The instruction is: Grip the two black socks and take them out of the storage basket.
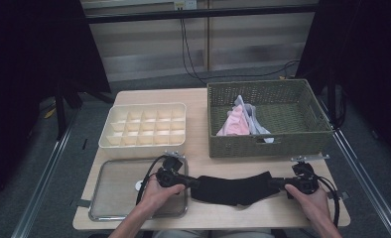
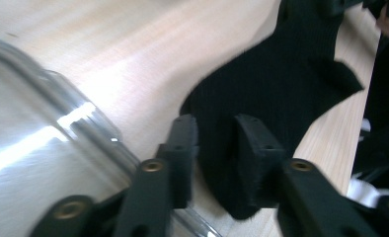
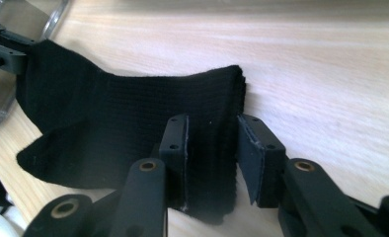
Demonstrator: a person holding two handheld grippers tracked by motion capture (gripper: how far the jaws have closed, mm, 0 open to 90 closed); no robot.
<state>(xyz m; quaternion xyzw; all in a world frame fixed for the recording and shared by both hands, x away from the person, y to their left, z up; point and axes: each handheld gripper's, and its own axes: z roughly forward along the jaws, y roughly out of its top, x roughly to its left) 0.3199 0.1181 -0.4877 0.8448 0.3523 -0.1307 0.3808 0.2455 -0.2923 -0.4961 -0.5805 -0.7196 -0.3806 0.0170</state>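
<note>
A black sock (image 1: 233, 188) lies flat and stretched across the front of the wooden table (image 1: 198, 99). My left gripper (image 1: 191, 183) is at its left end, beside a metal tray (image 1: 92, 203). In the left gripper view the jaws (image 2: 216, 133) stand apart, with the sock's end (image 2: 281, 84) lying loose between them. My right gripper (image 1: 275, 184) is at the sock's right end. The right gripper view has its jaws (image 3: 212, 133) apart over the cuff (image 3: 108, 123), which lies flat on the wood and is not pinched.
A cream box with several compartments (image 1: 144, 126) stands behind the tray. A woven green basket (image 1: 268, 144) at the back right holds pink and white clothes (image 1: 238, 121). The tray's rim (image 2: 59, 103) runs close to my left jaws.
</note>
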